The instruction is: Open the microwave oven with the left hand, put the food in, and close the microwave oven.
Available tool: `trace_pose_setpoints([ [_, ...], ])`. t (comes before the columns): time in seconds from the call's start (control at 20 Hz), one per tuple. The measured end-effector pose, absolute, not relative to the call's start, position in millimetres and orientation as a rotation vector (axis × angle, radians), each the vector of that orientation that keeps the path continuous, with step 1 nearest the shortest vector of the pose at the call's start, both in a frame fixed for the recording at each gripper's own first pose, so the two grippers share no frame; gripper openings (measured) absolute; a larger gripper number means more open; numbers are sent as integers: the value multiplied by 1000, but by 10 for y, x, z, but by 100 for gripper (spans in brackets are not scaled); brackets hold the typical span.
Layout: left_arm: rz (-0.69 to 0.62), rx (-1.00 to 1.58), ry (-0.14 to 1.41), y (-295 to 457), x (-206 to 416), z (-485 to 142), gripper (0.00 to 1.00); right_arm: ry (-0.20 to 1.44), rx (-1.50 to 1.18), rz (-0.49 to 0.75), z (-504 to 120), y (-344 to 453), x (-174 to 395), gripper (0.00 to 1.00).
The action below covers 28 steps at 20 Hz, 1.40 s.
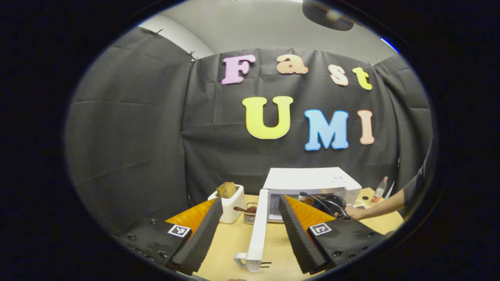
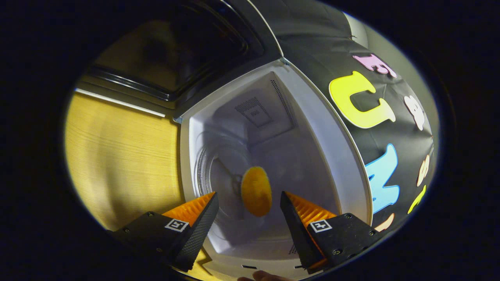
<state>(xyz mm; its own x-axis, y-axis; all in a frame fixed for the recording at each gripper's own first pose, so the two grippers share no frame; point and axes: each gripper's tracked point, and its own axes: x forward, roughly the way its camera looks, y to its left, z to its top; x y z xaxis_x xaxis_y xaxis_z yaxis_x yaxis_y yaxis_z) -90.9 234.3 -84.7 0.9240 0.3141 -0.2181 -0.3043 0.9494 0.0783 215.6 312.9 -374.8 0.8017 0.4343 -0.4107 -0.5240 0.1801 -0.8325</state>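
Left gripper view: the microwave (image 1: 312, 181) stands at lower centre on the bench (image 1: 234, 242), its door (image 1: 258, 228) swung wide open, edge-on toward the camera, the handle end lowest in the frame. The left gripper (image 1: 250, 230) has its jaws released and spread, one on each side of the door edge, neither touching it. Bare bench lies between the door and each jaw. A white toaster (image 1: 230, 203) stands left of the door, a bottle (image 1: 379, 190) at the right. A hand (image 1: 357, 212) reaches to the oven mouth from the right.

Right gripper view: the picture is rolled sideways. The right gripper (image 2: 249, 212) points into the oven cavity (image 2: 273, 140), jaws released and apart. The food (image 2: 256, 191), a yellow rounded piece, sits on the turntable between and beyond them, clear of both jaws and of the cavity walls. The door shows dark at upper left, the bench at left.
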Motion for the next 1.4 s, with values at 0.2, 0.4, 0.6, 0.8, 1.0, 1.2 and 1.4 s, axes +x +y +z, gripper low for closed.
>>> trace_pose_setpoints([
  [0.2, 291, -3, 216, 2270, -761, -831, 94, 163, -1066, 708, -3617, 2929, 1825, 97],
  [0.4, 258, -16, 209, 2141, -632, -811, 94, 242, -820, 709, -3280, 2684, 1455, 97],
  [0.6, 212, -25, 213, 1929, -500, -863, 94, 279, -585, 650, -2833, 2372, 1205, 97],
  [0.8, 155, -34, 211, 1678, -377, -905, 94, 297, -403, 575, -2418, 2105, 1090, 97],
  [1.0, 98, -49, 203, 1486, -260, -948, 94, 243, -323, 475, -1948, 1805, 1083, 97],
  [1.2, 50, -70, 182, 1334, -180, -912, 94, 187, -272, 413, -1556, 1584, 948, 97],
  [1.4, -14, -77, 181, 1192, -90, -942, 92, 178, -177, 361, -1191, 1481, 682, 98],
])
